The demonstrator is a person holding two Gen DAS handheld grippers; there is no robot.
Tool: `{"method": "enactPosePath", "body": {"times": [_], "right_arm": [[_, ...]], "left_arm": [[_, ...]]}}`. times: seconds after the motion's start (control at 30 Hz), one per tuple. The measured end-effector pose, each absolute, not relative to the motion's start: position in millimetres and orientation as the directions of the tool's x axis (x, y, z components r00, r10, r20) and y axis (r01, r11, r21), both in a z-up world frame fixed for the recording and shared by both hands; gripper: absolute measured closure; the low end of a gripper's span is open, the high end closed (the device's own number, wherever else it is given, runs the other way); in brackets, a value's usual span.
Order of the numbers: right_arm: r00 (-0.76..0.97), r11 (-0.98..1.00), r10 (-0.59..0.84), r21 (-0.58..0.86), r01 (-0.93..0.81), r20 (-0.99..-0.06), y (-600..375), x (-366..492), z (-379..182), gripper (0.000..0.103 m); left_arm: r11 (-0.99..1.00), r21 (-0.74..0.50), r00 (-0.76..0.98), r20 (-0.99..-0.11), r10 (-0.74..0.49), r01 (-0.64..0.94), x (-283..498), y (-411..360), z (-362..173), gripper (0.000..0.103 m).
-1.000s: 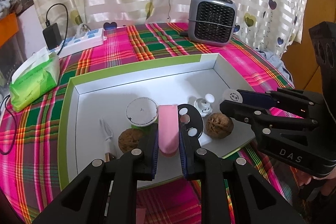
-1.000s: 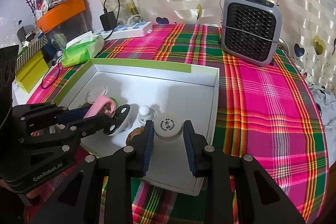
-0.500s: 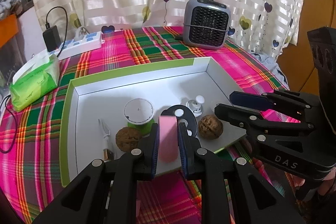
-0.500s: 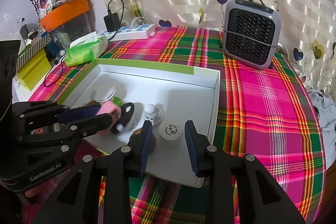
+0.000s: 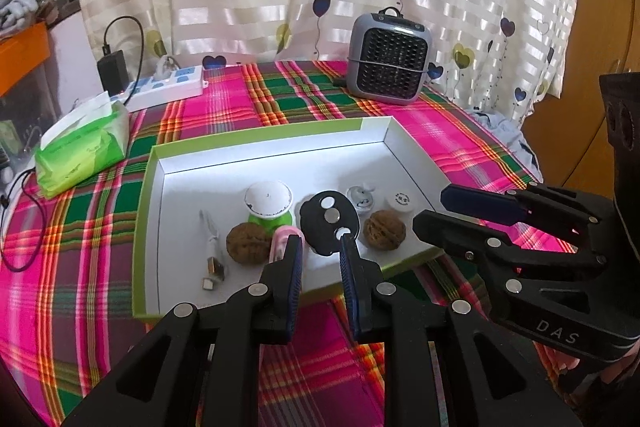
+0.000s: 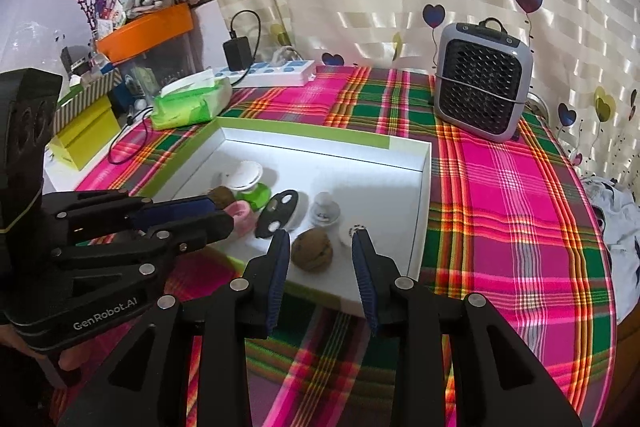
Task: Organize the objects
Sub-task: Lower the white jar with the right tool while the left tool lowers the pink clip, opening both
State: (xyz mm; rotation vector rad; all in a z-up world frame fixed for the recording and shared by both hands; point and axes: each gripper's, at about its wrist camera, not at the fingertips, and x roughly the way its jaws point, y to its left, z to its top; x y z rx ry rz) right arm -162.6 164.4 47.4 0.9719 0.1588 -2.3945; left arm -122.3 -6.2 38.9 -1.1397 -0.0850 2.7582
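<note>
The left gripper (image 5: 320, 247), jaws just opening, stands parted and empty near the pink roll (image 5: 280, 241) in the tray (image 5: 144, 187). The right gripper (image 6: 322, 245) gapes empty over the near walnut (image 6: 312, 249).

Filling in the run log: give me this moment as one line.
left gripper: open, jaws just opening, pink tape roll released | right gripper: open, empty | white cap in tray

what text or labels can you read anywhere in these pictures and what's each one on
"DAS": black body of the right tongs, as seen from the left wrist.
"GenRobot.AI": black body of the left tongs, as seen from the right wrist.
Small round white cap in the white tray with green rim: dark print, too small to read.
Green tissue pack: faint print, too blurred to read.
</note>
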Motion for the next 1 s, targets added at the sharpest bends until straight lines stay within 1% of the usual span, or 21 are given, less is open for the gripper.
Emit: {"method": "enactPosePath", "body": {"times": [0.53, 1.0], "right_arm": [[-0.585, -0.809, -0.495, 0.096, 0.580, -0.643, 153, -119, 58, 0.069], [-0.575, -0.792, -0.524, 0.109, 0.601, -0.628, 152, -99, 61, 0.069]], "left_arm": [[-0.987, -0.126, -0.717, -0.679, 0.160, -0.100, -83, -10, 49, 0.085], [-0.986, -0.132, -0.717, -0.677, 0.163, -0.100, -67, -13, 48, 0.085]]}}
